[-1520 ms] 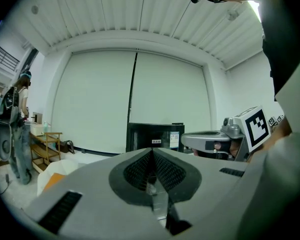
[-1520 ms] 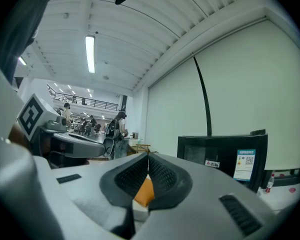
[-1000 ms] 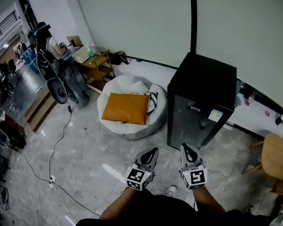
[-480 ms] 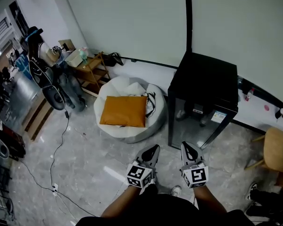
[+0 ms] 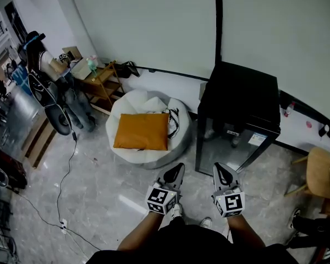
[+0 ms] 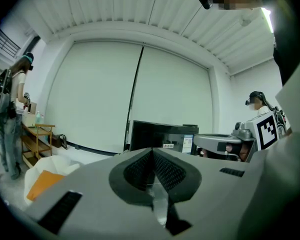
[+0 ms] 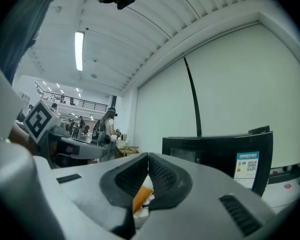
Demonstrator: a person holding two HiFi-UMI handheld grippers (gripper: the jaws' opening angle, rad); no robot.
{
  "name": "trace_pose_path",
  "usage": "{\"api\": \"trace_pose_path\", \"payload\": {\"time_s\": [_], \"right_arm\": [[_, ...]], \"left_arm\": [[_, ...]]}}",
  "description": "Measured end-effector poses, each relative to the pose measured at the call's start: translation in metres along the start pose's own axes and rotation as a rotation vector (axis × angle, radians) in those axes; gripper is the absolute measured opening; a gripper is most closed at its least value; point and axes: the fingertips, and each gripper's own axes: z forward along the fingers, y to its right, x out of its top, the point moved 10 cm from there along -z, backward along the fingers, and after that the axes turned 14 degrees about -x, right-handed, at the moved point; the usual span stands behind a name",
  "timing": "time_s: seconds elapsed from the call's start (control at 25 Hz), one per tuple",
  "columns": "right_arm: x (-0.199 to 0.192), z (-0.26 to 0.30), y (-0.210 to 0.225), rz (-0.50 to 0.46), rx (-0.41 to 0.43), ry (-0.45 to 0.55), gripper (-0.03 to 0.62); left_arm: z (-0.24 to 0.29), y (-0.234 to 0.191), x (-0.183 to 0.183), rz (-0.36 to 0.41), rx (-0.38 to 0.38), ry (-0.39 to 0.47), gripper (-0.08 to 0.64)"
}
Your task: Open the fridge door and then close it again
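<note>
Currently left gripper [image 5: 175, 175] and right gripper [image 5: 224, 175] are kept pressed together (both empty). Fridge [image 5: 239, 103] door may be missed unless jaws are spread.

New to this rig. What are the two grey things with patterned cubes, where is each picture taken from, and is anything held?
No robot here: a person holds a two-jaw tool in each hand, the left gripper and the right gripper; the cubes are part of them. The head view comes from a camera on the person's head, looking down. The two gripper views come from cameras riding on each gripper, looking along its jaws. Both are shut and empty. Ahead on the floor stands a black fridge, door closed; left of it lies a white beanbag with an orange cushion.
</note>
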Motion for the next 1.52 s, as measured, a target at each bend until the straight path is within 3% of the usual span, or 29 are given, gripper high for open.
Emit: {"api": "trace_pose_path", "payload": {"time_s": [0.44,0.8,1.0,1.52], "right_arm": [[0.0,0.009,0.004,0.0,-0.022,-0.006,0.018],[-0.003,0.016,0.012,-0.002,-0.029,-0.019,0.018],[-0.004,0.021,0.016,0.004,-0.036,-0.017,0.018],[-0.005,0.047,0.025,-0.007,-0.086,-0.05,0.018]], "left_arm": [[0.011,-0.006,-0.002,-0.002,-0.02,-0.017,0.021],[0.01,-0.016,-0.003,-0.021,0.001,-0.03,0.021],[0.016,-0.028,-0.003,0.014,0.027,-0.017,0.021],[0.072,-0.071,-0.004,0.062,-0.059,-0.072,0.023]]}}
